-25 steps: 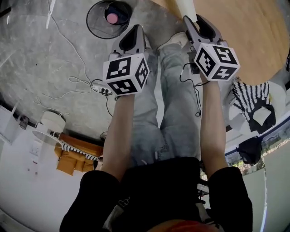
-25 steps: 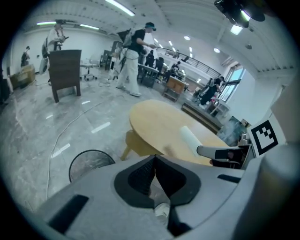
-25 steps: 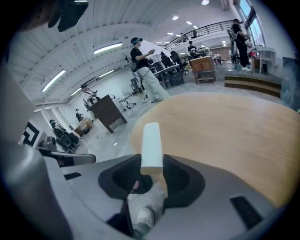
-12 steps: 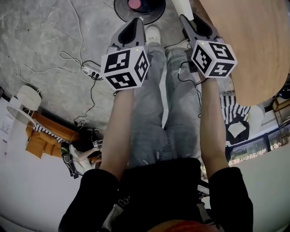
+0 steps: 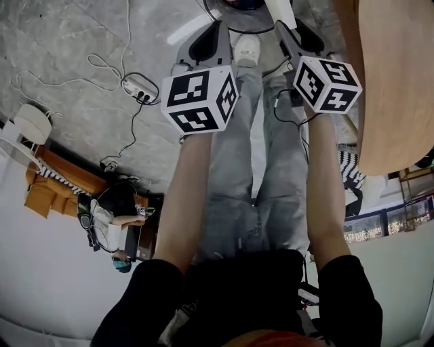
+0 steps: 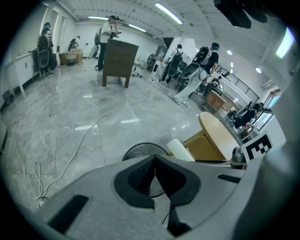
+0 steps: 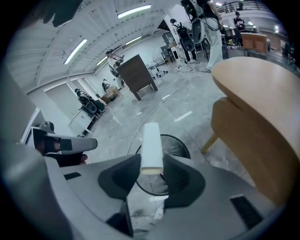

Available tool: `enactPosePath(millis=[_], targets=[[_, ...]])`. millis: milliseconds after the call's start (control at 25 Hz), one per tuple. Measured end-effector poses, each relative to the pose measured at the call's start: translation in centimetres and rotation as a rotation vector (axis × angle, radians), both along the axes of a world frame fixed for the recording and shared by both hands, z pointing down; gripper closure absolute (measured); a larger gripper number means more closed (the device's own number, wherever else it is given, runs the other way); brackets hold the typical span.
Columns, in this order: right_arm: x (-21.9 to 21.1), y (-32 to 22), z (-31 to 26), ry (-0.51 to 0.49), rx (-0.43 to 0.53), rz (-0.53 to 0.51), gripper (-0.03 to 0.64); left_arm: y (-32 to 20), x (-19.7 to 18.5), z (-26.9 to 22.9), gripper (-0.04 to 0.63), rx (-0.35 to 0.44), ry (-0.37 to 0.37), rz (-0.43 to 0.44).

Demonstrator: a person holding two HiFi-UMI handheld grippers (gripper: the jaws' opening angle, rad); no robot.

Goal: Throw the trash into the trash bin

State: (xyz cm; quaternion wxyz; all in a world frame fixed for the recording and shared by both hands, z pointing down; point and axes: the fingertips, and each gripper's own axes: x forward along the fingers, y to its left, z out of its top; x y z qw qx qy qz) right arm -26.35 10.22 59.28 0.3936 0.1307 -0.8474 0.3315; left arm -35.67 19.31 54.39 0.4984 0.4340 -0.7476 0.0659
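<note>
Right hand-held gripper (image 7: 151, 165) clamps a white tube (image 7: 151, 143) — trash bin (image 7: 180, 146) beyond.

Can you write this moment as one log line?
right gripper: shut on white cylindrical tube | left gripper: shut, empty | round black trash bin: on floor ahead

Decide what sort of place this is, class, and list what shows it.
Probably a big open lab or workshop hall: a polished stone floor with loose cables, ceiling strip lights, and people standing at equipment far off.
</note>
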Motion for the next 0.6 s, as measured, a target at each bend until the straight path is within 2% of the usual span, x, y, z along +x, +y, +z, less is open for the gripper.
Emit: enactPosePath(millis=[160, 240, 400, 440, 600], targets=[[-1.5, 0.4, 2.9, 0.007, -0.018, 0.015, 0.461, 1.1, -1.3, 2.7, 0.586, -0.027, 0.016, -0.025], [-1.6, 0.6, 3.9, 0.024, -0.009, 0.024, 0.427, 1.6, -1.3, 3.3, 0.586, -0.032, 0.017, -0.031], [-0.8, 1.3, 2.9, 0.035, -0.015, 0.021, 0.417, 1.5, -0.1, 2.6, 0.586, -0.033, 0.028, -0.01], [-0.5, 1.2, 2.3, 0.034, -0.012, 0.027, 0.43, 1.1, 0.2, 2.1, 0.586, -0.028, 0.028, 0.002], [1.7, -0.2, -1.0, 0.026, 0.001, 0.083, 0.566, -1.5, 1.2, -0.9, 0.586, 0.004, 0.019, 0.051]])
